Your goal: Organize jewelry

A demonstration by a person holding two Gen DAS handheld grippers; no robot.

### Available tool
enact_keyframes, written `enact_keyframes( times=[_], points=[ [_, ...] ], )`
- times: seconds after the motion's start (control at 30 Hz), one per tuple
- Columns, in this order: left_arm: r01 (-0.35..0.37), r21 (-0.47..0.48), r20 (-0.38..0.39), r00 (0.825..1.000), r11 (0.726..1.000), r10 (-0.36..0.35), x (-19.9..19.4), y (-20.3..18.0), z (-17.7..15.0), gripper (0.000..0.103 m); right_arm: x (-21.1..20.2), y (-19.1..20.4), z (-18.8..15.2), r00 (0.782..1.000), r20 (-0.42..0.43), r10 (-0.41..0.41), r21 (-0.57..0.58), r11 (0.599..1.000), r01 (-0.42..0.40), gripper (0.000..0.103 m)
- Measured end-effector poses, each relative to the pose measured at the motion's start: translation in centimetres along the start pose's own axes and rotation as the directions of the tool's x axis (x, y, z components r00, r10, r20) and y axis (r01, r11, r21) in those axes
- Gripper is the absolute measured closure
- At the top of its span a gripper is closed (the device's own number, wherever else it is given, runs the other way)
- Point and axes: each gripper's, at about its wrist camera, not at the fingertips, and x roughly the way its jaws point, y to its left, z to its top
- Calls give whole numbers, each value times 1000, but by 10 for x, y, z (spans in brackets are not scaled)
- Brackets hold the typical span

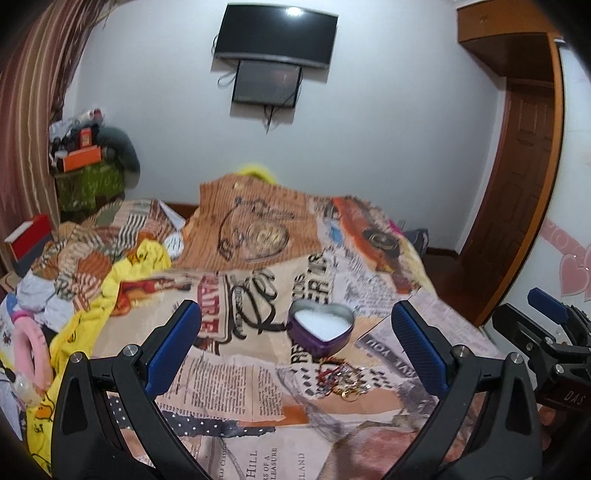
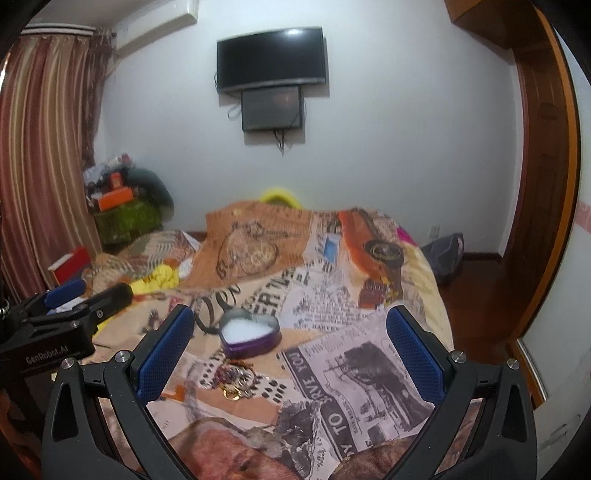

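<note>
The left gripper [image 1: 295, 343] was held above the bed with its blue pads wide apart and nothing between them. The right gripper [image 2: 290, 349] was in the same state, wide and empty, beside the left one; each was visible at the edge of the other's view. On the bedspread [image 1: 255, 373], which was printed with newspaper pages and an orange car, stood a purple heart-shaped tin [image 1: 320, 326] without a lid, showing a white lining inside. Just in front of the tin, nearer to the grippers, lay a small heap of jewelry [image 1: 341, 376]: gold rings and some red and coloured strands tangled together, apart from the tin but close to it. The single pieces were too small to tell exactly. On the white wall behind the bed hung a dark television [image 1: 277, 35], and a striped curtain [image 2: 40, 147] hung at the left.
</note>
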Motion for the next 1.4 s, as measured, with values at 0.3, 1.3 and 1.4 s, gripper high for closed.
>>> enact_keyframes(
  times=[0.3, 1.3, 1.4],
  points=[
    [-17, 66, -170, 985, 998, 28, 51, 9, -25, 0, 48, -11, -25, 984, -178, 5, -11, 1000, -7, 0],
    [168, 113, -443, 891, 979, -102, 115, -14, -73, 52, 120, 15, -62, 834, -492, 250, -56, 947, -317, 75],
    [194, 120, -458, 881, 974, -119, 118, -18, -76, 64, 123, 17, -63, 825, -499, 264, -57, 940, -335, 80]
  ],
)
